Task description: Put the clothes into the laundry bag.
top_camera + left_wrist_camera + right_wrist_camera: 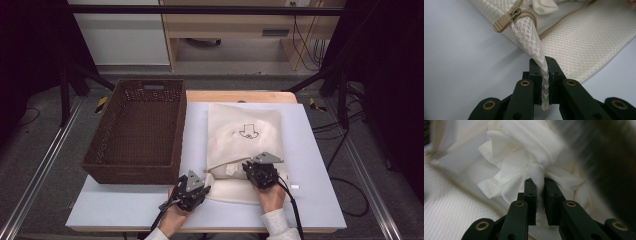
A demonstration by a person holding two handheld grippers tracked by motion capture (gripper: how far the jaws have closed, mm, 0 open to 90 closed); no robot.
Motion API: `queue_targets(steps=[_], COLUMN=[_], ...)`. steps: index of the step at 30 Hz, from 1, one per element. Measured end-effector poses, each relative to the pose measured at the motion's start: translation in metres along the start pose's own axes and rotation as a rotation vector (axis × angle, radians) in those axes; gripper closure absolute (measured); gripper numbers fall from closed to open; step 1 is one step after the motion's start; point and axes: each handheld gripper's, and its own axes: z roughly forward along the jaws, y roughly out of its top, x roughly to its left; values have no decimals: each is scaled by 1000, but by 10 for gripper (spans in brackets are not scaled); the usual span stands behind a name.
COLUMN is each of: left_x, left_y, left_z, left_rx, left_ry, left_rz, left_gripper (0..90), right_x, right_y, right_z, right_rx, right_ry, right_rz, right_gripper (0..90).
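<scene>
Step in hand, as I read it: pulling the white garment (529, 157) out of the mesh laundry bag (244, 132), or stuffing it in; can't tell direction from this moment.

Left gripper (543, 82): jaws clamped on a pinched fold of the bag's mesh at its near-left corner, right beside the tan zipper pull (504, 22). It's acting as the anchor and holds the mouth up.

Right gripper (537, 202): jaws closed on a bunched wad of the white cloth at the bag's near opening. View is motion-blurred on the right side.

Bag lies flat on the white table (310, 165), right of the brown wicker basket (137, 130), zipper partly open along the near edge. Cream mesh, small printed mark on top. Garment is crumpled, soft, thin cotton look; it'll drag and snag on the zipper teeth.

Next move calls for keeping the left grip fixed while the right draws the cloth clear of the mouth, likely toward the basket.
</scene>
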Motion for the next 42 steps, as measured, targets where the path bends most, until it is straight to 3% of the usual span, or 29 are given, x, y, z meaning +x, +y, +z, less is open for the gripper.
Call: queue_targets(steps=[3,7,9,11,13,16,18,22,25,28,30,34,37,39,42], left_x=[0,0,0,0,0,0,1,1,3,4,5,11,15,19,24], left_y=[0,0,0,0,0,0,0,0,0,1,3,13,19,20,16], left_z=[0,0,0,0,0,0,0,-1,-1,-1,-3,-8,-7,-2,7], left_rx=[2,0,-1,0,0,0,0,-2,-3,-2,-9,-62,-75,-63,-30], left_ry=[2,0,0,-3,0,1,-4,-6,-15,-20,-24,-23,-19,-17,-41], left_rz=[5,5,5,1,1,2,-1,-5,-17,-31,-36,-48,-51,-57,-100], left_gripper=[837,837,837,837,836,835,835,832,817,796,777,622,532,529,677], right_x=[-8,-20,-21,-19,-16,-10,-6,-7,-17,-36,-48,-69,-75,-75,-70], right_y=[7,11,10,10,7,2,-4,-14,-21,-29,-33,-46,-57,-61,-63], right_z=[12,26,27,23,12,-10,-28,-65,-88,-103,-107,-98,-80,-70,-60], right_rx=[-8,-40,-52,-41,-50,-70,-91,-134,-165,-189,-195,-134,-56,-14,52], right_ry=[-44,-151,-143,-135,-111,-49,-30,-16,-54,-108,-114,-132,-101,-84,-82], right_rz=[29,51,68,47,46,28,-13,-7,-2,55,86,140,164,154,125], right_gripper=[818,809,788,721,635,574,566,568,567,545,534,503,490,494,525])
